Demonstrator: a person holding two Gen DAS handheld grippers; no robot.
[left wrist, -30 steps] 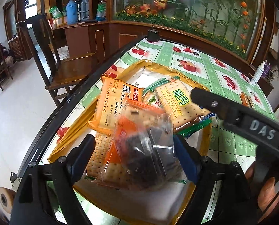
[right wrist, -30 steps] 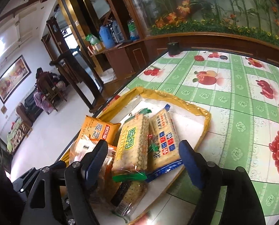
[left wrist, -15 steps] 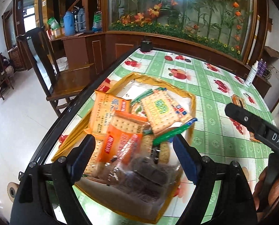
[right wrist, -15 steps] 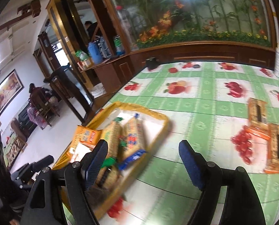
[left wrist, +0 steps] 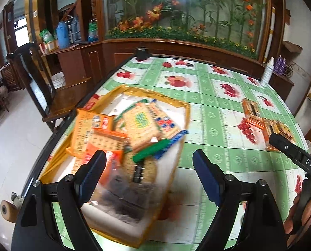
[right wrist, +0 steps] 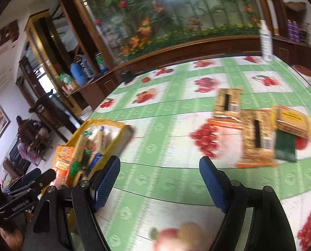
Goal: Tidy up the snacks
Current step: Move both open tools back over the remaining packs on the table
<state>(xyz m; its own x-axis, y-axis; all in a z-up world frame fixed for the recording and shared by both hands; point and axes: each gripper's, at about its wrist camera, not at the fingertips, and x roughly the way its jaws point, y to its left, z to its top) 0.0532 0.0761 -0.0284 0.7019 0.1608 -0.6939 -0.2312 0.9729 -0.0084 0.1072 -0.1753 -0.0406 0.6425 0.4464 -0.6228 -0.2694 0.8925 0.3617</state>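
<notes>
While both tools hang above the table, this is how things lie:
Left tool [left wrist: 149,174]: jaws spread wide, released, nothing between the pads; it hovers over the near end of the tray.
Right tool [right wrist: 159,185]: jaws apart, released, nothing gripped; only tablecloth shows between its pads.
Tray [left wrist: 176,104]: yellow-rimmed, near the table's left edge, piled with snack packets.
Packets in the tray: an orange cracker pack [left wrist: 88,129] at the left, a green-labelled cracker pack [left wrist: 142,127] in the middle leaning on a blue-ended one, and a clear bag of dark biscuits [left wrist: 126,196] at the near end, blurred.
Loose snacks: three orange-edged cracker packs [right wrist: 257,136] and a dark green packet [right wrist: 285,146] lie on the cloth well apart from the tray, ahead and to the right of the right tool; two of the packs touch or overlap.
Table [left wrist: 207,108]: covered in a green-checked cloth printed with red fruit.
White bottle [left wrist: 267,73]: upright at the far right corner of the table.
Wooden chair [left wrist: 50,92]: beside the table's left edge.
Person's hand [left wrist: 302,215]: fingers wrapped around the right tool's handle, seen at the lower right of the left wrist view.
</notes>
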